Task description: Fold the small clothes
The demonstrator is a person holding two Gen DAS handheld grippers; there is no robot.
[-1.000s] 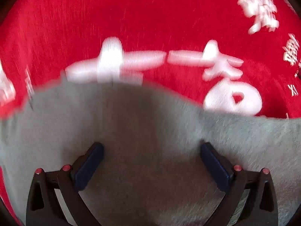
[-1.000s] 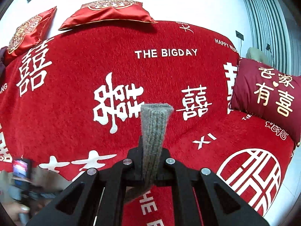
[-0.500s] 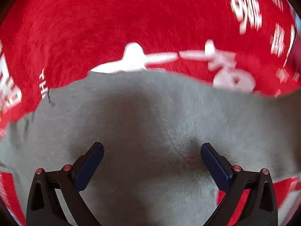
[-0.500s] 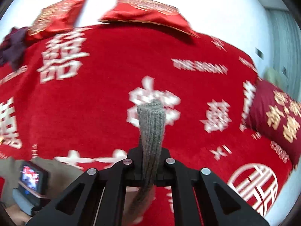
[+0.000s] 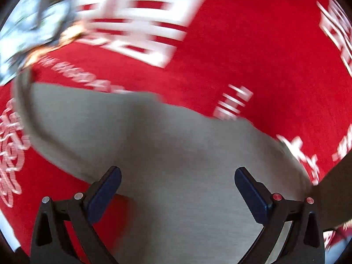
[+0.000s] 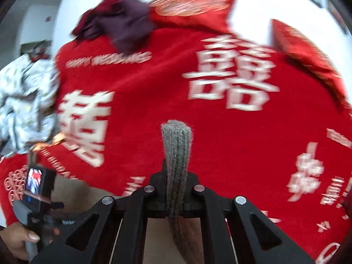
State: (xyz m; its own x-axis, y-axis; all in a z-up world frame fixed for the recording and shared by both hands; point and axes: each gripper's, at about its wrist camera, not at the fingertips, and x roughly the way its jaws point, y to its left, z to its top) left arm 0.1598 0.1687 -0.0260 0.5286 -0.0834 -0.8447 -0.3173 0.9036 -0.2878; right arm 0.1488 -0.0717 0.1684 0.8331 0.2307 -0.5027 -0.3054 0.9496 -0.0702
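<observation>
Right wrist view showed my right claw clenched on a grey knitted garment, a ribbed fold of it standing up between the fingers at the centre of the frame and the rest trailing down under the claw's frame. Behind it spread a red bedspread with large white characters, blurred. At the upper left of the frame a dark maroon garment lay heaped at the far edge of the bed, with a red embroidered pillow just beside it to the right. A pale patterned cloth sat at the left edge. In the lower left, a hand gripped the other handle, its small screen lit.

In the left wrist view, my left claw was released, its blue pads standing wide apart over the grey knit, which filled the lower half of the frame on the red bedspread. Whether the pads touched the cloth I could not tell.
</observation>
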